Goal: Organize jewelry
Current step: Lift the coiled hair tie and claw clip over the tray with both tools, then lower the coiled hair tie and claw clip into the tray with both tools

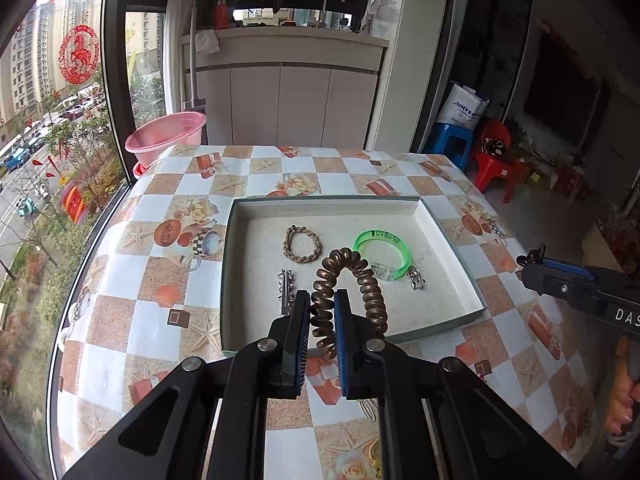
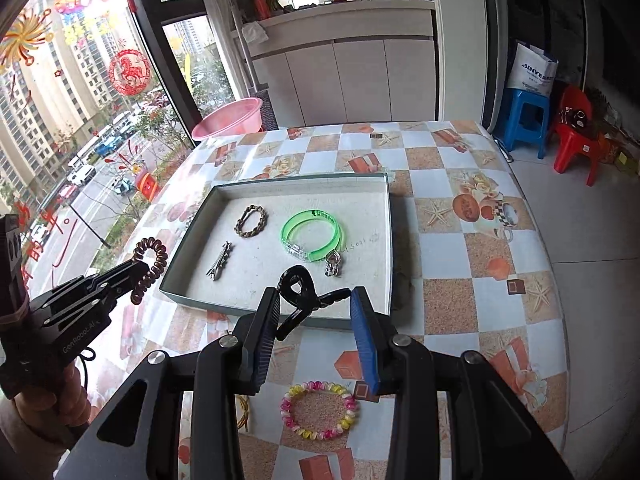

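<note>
Your left gripper [image 1: 323, 312] has its fingers clamped on the brown spiral hair tie [image 1: 348, 280], lifted over the tray [image 1: 452, 240]. Your right gripper [image 2: 316, 312] pinches the black hair clip [image 2: 298, 296] above the tray's near edge. A green bangle [image 2: 312, 236] and braided bracelet [image 2: 251, 221] lie inside; a pink-yellow spiral tie [image 2: 318, 410] rests on the bench [image 2: 460, 208].

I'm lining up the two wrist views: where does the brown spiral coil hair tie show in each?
Left wrist: brown spiral coil hair tie at lower centre, pinched in the left gripper.
Right wrist: same tie at left edge, left of the tray.
Shared landmark: green translucent bangle in the shallow tray.
</note>
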{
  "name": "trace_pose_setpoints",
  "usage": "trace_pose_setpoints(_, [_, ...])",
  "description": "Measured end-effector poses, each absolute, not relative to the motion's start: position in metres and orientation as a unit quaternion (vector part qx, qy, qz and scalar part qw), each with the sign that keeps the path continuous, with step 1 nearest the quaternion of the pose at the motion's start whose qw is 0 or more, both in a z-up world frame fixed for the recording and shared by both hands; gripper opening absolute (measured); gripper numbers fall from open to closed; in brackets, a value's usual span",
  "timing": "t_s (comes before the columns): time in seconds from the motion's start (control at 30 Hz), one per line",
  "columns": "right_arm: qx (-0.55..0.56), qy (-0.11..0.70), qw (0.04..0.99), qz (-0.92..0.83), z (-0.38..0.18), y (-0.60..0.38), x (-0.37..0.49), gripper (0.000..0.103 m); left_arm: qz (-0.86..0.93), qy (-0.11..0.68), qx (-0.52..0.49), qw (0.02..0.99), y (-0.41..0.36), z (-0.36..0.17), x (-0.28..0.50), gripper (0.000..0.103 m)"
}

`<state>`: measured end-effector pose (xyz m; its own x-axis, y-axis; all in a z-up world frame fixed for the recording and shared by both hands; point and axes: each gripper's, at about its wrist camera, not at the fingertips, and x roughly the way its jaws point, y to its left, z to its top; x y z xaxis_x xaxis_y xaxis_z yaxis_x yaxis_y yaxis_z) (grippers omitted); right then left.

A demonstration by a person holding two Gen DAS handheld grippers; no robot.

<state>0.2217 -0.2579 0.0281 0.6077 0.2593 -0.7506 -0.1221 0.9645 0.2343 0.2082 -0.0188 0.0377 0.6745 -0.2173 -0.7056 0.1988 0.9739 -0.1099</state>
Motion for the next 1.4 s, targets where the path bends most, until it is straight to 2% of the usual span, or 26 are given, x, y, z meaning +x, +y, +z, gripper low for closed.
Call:
trace_pose_setpoints(0.23, [0.085,0.436,0.889,0.113,0.029,-0.254,0.28,0.039,-0.103,0.406,-0.012,0.908,-0.03,0.022,0.261,0.025])
trace_pose_setpoints(0.43, [0.071,0.472,0.872,0.113,-0.012,-0.245,0.301,0.039,-0.096,0.44,0.005,0.893,-0.044,-0.014,0.286,0.025])
trace_pose_setpoints(0.7, [0.055,0.508,0.854,0.098,-0.064,-0.245,0.313,0.039,-0.091,0.461,0.036,0.882,-0.061,-0.047,0.298,0.025])
trace_pose_setpoints(1.33, [0.062,0.512,0.855,0.064,-0.089,-0.245,0.341,0.04,-0.064,0.462,0.076,0.881,-0.072,-0.069,0.307,0.025])
trace_pose_setpoints(1.4, [0.058,0.512,0.855,0.064,-0.089,-0.245,0.341,0.043,-0.061,0.462,0.084,0.881,-0.074,-0.07,0.307,0.025])
